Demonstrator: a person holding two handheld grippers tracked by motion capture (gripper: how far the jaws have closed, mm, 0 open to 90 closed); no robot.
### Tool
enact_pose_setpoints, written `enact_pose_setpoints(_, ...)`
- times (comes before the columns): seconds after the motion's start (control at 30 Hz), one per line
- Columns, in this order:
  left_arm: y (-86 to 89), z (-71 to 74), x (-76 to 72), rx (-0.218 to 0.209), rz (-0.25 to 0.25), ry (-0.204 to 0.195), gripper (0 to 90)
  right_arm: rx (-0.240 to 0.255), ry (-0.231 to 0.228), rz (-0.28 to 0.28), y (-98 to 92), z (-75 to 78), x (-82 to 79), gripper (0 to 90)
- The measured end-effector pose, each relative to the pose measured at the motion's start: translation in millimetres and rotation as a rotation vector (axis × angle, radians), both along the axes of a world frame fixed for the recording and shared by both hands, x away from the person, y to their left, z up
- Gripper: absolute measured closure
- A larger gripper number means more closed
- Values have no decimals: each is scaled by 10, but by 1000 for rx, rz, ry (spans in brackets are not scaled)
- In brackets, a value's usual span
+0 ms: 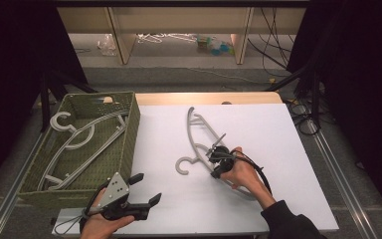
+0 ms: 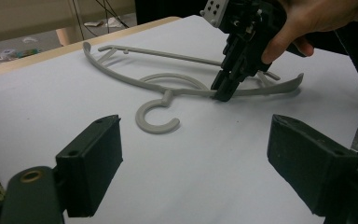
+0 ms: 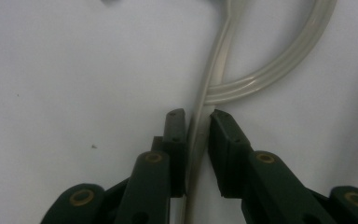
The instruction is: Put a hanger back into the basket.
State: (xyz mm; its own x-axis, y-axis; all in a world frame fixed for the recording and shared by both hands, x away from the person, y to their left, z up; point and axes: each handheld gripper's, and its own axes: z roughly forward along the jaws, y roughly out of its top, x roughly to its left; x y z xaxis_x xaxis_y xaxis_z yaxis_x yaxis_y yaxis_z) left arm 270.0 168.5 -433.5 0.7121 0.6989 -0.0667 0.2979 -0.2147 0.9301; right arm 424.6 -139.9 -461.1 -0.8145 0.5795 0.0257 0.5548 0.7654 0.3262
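Observation:
A grey plastic hanger [image 1: 193, 134] lies flat on the white table sheet [image 1: 268, 134], its hook [image 1: 183, 166] pointing toward the basket. My right gripper [image 1: 216, 173] points down at the hanger's curved arm. In the right gripper view its two black jaws [image 3: 198, 121] are closed on that arm [image 3: 216, 60], pads against both sides. The left gripper view shows the same grip [image 2: 223, 93] just right of the hook [image 2: 156, 119]. My left gripper [image 1: 146, 189] rests near the front edge, jaws wide apart [image 2: 196, 158] and nothing between them.
A green woven basket [image 1: 133, 124] stands at the table's left with a few grey hangers [image 1: 79, 139] inside. Beyond the far edge are wooden shelf legs and cables on the floor. Black curtains flank both sides.

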Motion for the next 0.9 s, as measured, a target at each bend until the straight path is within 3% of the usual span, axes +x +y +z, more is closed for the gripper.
enact_pose_setpoints(0.27, -9, 3, -11, 21, -10, -7, 182, -7, -1, 3, -44, 19, 1, 819)
enact_pose_setpoints(0.5, -12, 18, -24, 33, -15, -20, 187, 5, 0, 76, -135, 128, -59, 821)
enact_pose_setpoints(0.83, -39, 18, 12, 62, -8, -33, 211, 105, 25, 156, -260, 349, -218, 821)
enact_pose_setpoints(0.9, -53, 14, 26, 75, -4, -35, 215, 139, 29, 205, -301, 422, -281, 822)
